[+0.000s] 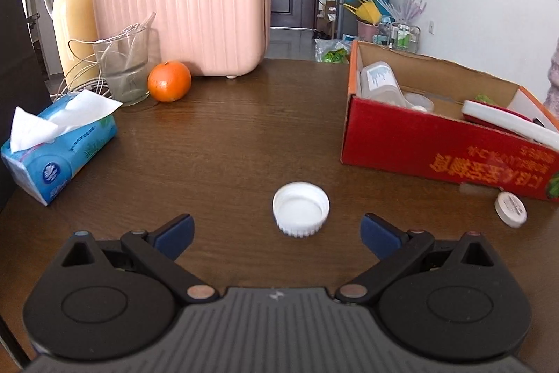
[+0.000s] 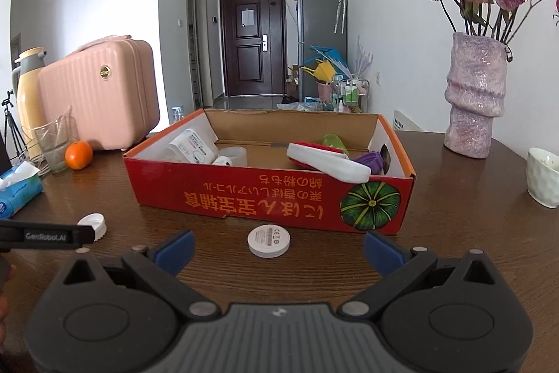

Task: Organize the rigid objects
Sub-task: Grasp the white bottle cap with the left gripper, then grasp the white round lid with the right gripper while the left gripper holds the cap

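your left tongs hang wide open over the brown wooden counter, holding nothing. the white bottle cap lies open side up just ahead of them, between the blue pads but not touched. your right tongs are spread open too, and empty; the white round disc, printed side up, sits between their tips on the counter, just in front of the red cardboard box.

the box already holds a white plastic container, a white-and-red flat case leaning on its front wall, and something purple in the corner.

to the left stand a blue tissue pack, a glass with thin wires in it, an orange, a pink hard case and a yellow thermos. to the right of the box are a purple vase of dried roses and a pale cup. nothing lies between either tongs and its piece.
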{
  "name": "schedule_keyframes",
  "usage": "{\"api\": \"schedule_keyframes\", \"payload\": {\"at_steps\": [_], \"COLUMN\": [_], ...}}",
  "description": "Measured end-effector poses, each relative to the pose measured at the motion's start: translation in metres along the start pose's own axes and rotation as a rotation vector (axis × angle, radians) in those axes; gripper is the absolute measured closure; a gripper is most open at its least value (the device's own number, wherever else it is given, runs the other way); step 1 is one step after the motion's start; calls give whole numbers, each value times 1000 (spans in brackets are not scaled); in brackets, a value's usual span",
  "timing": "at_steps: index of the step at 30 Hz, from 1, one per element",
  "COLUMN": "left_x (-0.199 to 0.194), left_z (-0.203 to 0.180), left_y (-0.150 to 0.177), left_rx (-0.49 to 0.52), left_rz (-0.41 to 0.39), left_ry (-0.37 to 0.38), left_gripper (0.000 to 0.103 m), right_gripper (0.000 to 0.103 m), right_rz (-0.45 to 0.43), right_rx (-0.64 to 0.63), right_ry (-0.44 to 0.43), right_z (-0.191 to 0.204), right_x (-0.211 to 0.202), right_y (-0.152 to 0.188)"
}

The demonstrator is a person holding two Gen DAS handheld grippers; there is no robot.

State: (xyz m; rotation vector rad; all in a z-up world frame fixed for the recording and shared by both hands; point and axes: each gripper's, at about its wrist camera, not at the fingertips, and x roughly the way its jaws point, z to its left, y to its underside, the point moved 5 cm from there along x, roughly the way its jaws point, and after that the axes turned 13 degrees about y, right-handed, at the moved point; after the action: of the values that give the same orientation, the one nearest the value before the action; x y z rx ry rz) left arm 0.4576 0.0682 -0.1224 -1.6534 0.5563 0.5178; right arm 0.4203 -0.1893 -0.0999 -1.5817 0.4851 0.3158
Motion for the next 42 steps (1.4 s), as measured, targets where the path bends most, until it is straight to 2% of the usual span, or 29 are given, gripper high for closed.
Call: {"api": "schedule_keyframes", "payload": {"at_steps": [2, 4, 5, 6, 8, 9, 10, 14, 24, 42], "left_x": [10, 19, 23, 26, 26, 25, 25, 22, -7, -26], "left_z": [1, 2, 2, 1, -1, -2, -4, -8, -14, -14], "left_y": [-3, -5, -5, -5, -5, -5, -5, -6, -19, -27], "left_rx": [-10, -14, -15, -17, 3, 13, 17, 25, 19, 5], "left_rz": [8, 33, 47, 64, 62, 60, 58, 45, -54, -109], "left_ry": [-3, 8, 18, 36, 38, 45, 50, 51, 72, 98], "left_gripper": [0, 8, 16, 31, 45, 60, 62, 63, 63, 63], "right_gripper": [0, 0, 0, 0, 0, 0, 0, 0, 1, 11], "right_rz": [4, 10, 12, 16, 23, 26, 28, 36, 48, 174], "right_rx": [0, 2, 4, 5, 7, 8, 9, 13, -10, 21], "right_ry": [7, 14, 18, 21, 28, 31, 34, 39, 76, 132], "right_z": [0, -1, -1, -1, -2, -2, -2, 0, 12, 33], "right_x": [3, 5, 6, 7, 10, 11, 12, 15, 31, 82], "right_y": [1, 2, 2, 3, 4, 4, 4, 5, 4, -1]}}
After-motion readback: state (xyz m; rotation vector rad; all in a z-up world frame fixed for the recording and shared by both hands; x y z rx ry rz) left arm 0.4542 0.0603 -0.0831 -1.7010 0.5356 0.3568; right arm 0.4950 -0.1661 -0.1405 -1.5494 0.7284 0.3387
